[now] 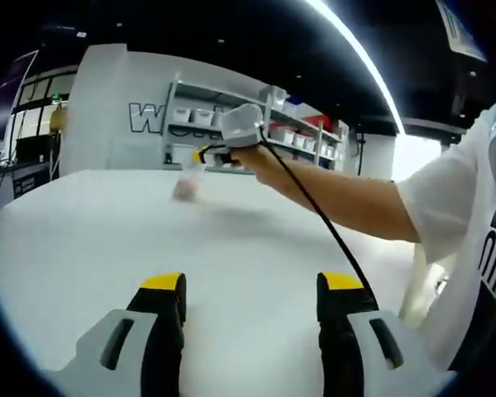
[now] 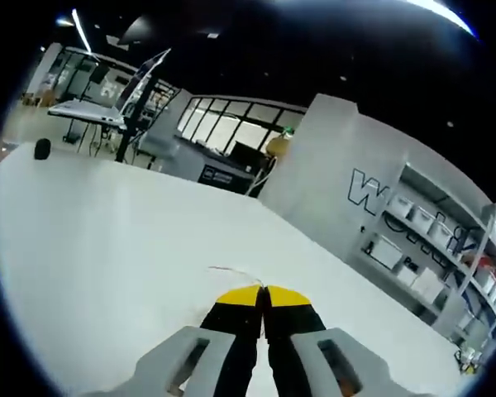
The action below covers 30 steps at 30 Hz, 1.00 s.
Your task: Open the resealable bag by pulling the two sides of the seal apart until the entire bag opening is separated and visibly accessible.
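Note:
Far across the white table (image 1: 107,240), a small clear resealable bag (image 1: 188,180) hangs from my right gripper (image 1: 205,155), which a person's hand holds out at arm's length. Seen from the right gripper view, my right gripper (image 2: 261,294) has its yellow-tipped jaws shut, and a thin clear edge of the bag (image 2: 231,271) sticks out from between them. My left gripper (image 1: 252,285) stays low over the near part of the table, well short of the bag. It is open, with nothing between its fingers.
The person's outstretched arm (image 1: 347,198) and a black cable (image 1: 322,223) cross the right side. Shelves with white bins (image 1: 231,124) stand behind the table. A small dark object (image 2: 41,149) sits at the table's far corner. A desk (image 2: 91,116) lies beyond.

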Tool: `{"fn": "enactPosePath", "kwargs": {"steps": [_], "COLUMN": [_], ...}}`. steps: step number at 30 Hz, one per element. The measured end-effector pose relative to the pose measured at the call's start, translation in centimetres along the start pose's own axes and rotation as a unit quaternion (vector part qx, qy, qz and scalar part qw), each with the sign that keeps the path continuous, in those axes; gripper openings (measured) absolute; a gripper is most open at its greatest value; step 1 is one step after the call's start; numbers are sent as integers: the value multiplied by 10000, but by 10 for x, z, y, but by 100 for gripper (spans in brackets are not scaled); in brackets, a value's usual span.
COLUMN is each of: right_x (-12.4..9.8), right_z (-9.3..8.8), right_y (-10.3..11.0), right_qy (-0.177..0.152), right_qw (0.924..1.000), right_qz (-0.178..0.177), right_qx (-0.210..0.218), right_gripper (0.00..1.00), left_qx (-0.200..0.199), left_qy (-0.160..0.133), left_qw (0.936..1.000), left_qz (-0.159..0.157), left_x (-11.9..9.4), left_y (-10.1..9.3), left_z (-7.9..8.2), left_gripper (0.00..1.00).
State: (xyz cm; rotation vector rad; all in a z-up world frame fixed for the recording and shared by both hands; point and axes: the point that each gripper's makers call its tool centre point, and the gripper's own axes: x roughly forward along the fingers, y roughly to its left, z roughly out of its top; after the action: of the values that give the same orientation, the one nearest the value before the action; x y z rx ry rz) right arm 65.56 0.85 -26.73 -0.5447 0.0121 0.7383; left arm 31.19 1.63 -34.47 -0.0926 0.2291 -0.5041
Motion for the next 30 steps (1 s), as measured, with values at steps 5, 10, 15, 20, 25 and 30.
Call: {"fn": "enactPosePath", "kwargs": {"steps": [5, 10, 15, 20, 25, 30], "right_x": [-4, -9, -17, -23, -42, -67], "right_z": [0, -6, -12, -21, -25, -29], "right_y": [8, 22, 43, 57, 72, 85], "right_qy": [7, 81, 142, 266, 251, 168], "right_qw": [9998, 9990, 9975, 9961, 9957, 9955], "right_qz": [117, 331, 533, 706, 819, 887], "right_qx": [160, 291, 445, 464, 363, 303], "right_gripper": [0, 0, 0, 0, 0, 1], "left_qx": [-9, -15, -7, 1, -5, 25], "left_qy": [-13, -19, -9, -14, -17, -15], "left_qw": [10000, 10000, 10000, 10000, 10000, 10000], "left_qz": [-9, -5, -4, -10, 5, 51], "left_x": [0, -1, -1, -1, -1, -1], "left_y": [-1, -1, -2, -3, -2, -1], "left_z": [0, 1, 1, 1, 2, 2], "left_gripper": [64, 63, 63, 63, 63, 63]}}
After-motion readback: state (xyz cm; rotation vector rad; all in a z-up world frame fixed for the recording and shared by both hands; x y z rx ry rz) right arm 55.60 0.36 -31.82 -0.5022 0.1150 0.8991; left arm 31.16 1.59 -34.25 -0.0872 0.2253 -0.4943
